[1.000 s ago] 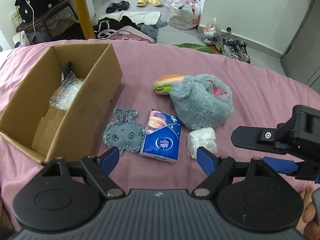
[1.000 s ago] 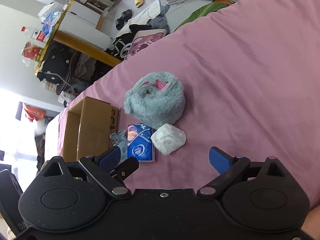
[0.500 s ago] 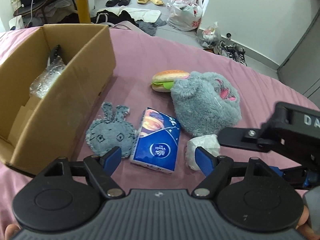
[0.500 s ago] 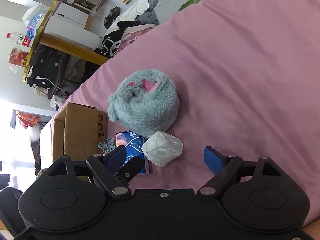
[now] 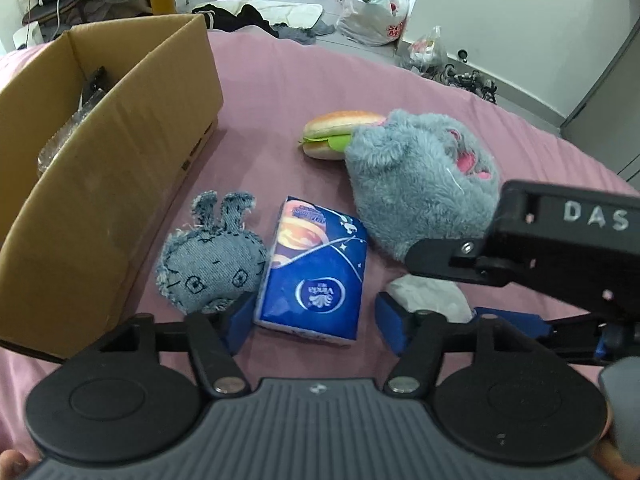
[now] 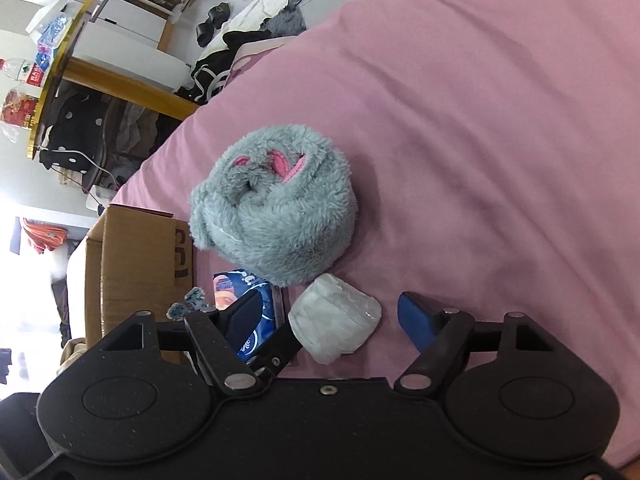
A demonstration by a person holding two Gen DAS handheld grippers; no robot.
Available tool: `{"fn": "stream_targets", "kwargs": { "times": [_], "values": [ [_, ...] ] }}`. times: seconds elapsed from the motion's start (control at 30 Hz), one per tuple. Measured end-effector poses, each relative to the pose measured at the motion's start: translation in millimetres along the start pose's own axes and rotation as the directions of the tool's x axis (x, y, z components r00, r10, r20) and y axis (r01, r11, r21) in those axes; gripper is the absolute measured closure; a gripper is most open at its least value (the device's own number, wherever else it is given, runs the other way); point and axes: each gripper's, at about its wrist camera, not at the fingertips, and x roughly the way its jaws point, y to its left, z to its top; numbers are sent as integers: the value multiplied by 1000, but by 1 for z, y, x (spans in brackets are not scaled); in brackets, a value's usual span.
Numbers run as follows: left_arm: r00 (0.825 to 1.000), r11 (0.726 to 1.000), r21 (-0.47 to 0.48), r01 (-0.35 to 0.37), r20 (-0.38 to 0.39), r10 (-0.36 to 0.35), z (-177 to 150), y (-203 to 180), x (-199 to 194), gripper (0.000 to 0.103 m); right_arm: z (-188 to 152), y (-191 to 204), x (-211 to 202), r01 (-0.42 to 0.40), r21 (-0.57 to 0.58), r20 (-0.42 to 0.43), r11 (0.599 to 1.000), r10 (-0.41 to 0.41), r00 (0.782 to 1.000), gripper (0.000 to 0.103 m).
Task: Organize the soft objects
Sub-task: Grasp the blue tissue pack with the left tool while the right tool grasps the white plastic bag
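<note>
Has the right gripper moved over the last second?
Yes. The right gripper has closed in on the white tissue bundle, which now sits between its open fingers; earlier the bundle lay well ahead.

White wrapped bundle between spread right gripper fingers, touching grey plush, on pink sheet.

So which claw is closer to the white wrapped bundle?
Right. The open right gripper straddles the white wrapped bundle; the open left gripper sits beside it, around the blue tissue pack.
</note>
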Motion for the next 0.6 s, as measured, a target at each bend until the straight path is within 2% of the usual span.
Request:
{"fn": "stream_targets", "kwargs": {
  "times": [0.03, 0.1, 0.2, 0.33, 0.6],
  "values": [
    [1000, 1000, -9, 6, -3, -7, 0, 1, 1, 51, 0, 1, 1, 2, -4, 2, 1000, -2, 1000, 32],
    [1000, 1000, -26, 16, -3, -16, -1, 4, 1, 52, 0, 2, 3, 11, -13, 5, 1000, -11, 1000, 37],
    [1000, 999, -31, 20, 4, -20, -2, 7, -3, 53, -1, 2, 4, 19, -16, 2, 1000, -19, 1000, 55],
    [999, 996, -78, 38, 20, -36, -2, 13, -16, 54, -3, 2, -2, 12, -24, 0, 1000, -12, 1000, 57],
    [998, 994, -100, 39, 58, -33, 0, 18, -44, 54, -9, 12, -21, -45, -69, 32, 997, 47, 998, 59]
  ]
}}
